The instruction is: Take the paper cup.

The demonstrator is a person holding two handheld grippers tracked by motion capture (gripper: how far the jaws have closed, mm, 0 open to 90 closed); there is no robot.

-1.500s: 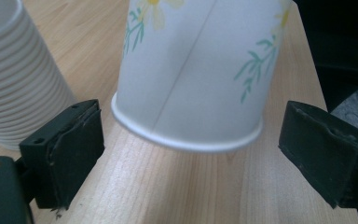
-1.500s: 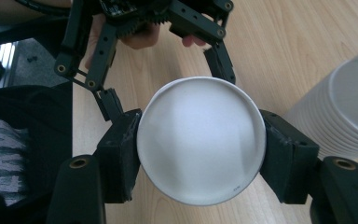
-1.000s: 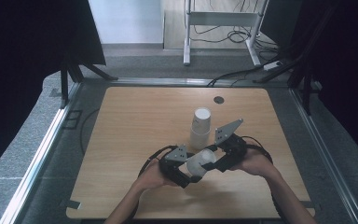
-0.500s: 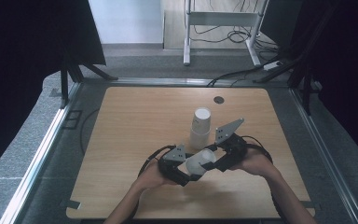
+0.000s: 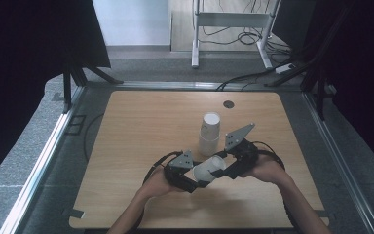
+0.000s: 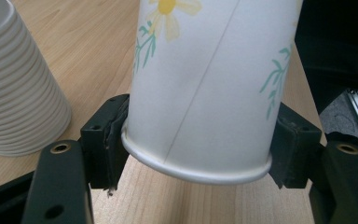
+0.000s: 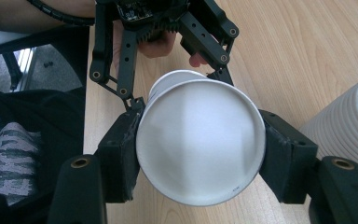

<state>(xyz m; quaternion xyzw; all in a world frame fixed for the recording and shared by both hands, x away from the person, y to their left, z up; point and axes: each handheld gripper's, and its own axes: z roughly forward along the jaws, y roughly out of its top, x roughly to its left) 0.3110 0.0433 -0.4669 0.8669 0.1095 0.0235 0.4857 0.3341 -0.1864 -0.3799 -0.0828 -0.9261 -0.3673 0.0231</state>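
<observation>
A white paper cup [image 5: 208,169] with a flower print lies on its side above the table's near middle, held between both grippers. My left gripper [image 5: 194,178] is shut on one end of it; in the left gripper view the cup [image 6: 205,93] has its rolled edge squeezed between the gripper [image 6: 196,156] and its black pads. My right gripper [image 5: 227,168] is shut on the other end. In the right gripper view the cup's round end [image 7: 200,144] faces the camera between the jaws of the gripper [image 7: 200,151], with the left gripper [image 7: 158,28] beyond.
An upside-down stack of white cups [image 5: 209,131] stands just beyond the grippers, close to them [image 6: 14,93] [image 7: 349,126]. A small dark disc [image 5: 229,104] lies at the far side of the wooden table [image 5: 141,126]. Metal rails border the table.
</observation>
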